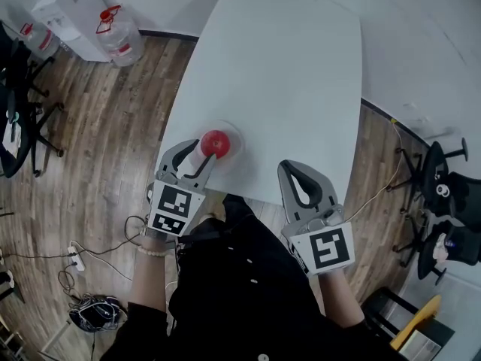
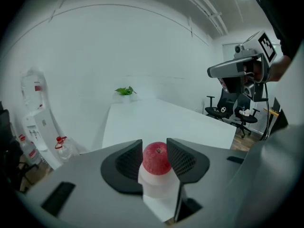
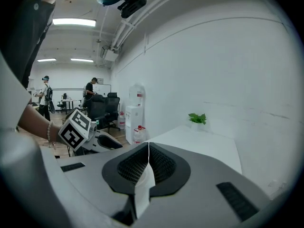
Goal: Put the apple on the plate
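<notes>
**Squarely pinched: the apple (image 2: 156, 159) is sitting stem-up in the left gripper (image 1: 201, 158)**

At far left, a water jug (image 1: 119, 37) with a red cap is standing on the wooden floor (image 1: 113, 141), and cables (image 1: 90, 310) are lying lower down. The left gripper is reaching over the near edge of the white table (image 1: 285, 81). Its jaws are standing partway apart and pressing on both sides of the apple. The fruit is round, showing no clear long axis. Its stem dimple is facing up and slightly toward the gripper's camera. In the head view it is showing over a pale round plate (image 1: 236, 132). The plate is blending into the tabletop and is partly covered by apple and jaws, so I cannot tell whether the apple is touching it. Further right, the right gripper (image 3: 148, 151) is hovering at the table's near edge, its jaws pressed together with nothing between them. A small potted plant (image 2: 125, 91) is sitting at the table's far end, cut off in the head view. At far right, office chairs (image 1: 443, 190) are standing on the floor.
</notes>
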`<state>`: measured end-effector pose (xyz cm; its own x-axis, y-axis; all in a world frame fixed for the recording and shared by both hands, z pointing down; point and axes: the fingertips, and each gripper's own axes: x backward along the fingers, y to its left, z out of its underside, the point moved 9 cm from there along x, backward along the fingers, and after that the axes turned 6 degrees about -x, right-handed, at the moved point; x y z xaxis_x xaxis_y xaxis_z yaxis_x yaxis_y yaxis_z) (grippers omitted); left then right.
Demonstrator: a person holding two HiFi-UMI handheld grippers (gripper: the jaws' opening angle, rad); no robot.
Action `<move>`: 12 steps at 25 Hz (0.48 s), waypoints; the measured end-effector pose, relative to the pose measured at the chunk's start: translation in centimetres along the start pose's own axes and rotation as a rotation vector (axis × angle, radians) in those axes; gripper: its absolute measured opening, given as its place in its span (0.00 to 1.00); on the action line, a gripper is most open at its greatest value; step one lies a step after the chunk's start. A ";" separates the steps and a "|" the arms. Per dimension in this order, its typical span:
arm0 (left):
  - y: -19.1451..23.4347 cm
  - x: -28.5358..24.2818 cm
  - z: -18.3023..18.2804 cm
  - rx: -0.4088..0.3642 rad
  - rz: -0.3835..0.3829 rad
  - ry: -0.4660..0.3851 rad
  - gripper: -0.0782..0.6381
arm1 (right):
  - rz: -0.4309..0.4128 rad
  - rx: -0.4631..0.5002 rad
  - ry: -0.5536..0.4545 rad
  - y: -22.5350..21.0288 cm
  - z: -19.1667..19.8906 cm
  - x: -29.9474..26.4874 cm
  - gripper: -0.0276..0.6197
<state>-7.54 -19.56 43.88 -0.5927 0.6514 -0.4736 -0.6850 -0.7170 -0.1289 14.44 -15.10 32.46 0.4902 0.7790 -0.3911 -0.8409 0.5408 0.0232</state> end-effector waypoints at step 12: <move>1.0 5.5 -5.6 -0.045 -0.122 -0.120 0.15 | -0.008 0.049 -0.051 2.0 -1.7 0.8 0.11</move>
<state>-9.13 -18.07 36.31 -0.5543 0.7576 -0.3447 -0.7370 -0.6392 -0.2198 12.76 -13.97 30.60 0.5088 0.7891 -0.3443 -0.8254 0.5608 0.0656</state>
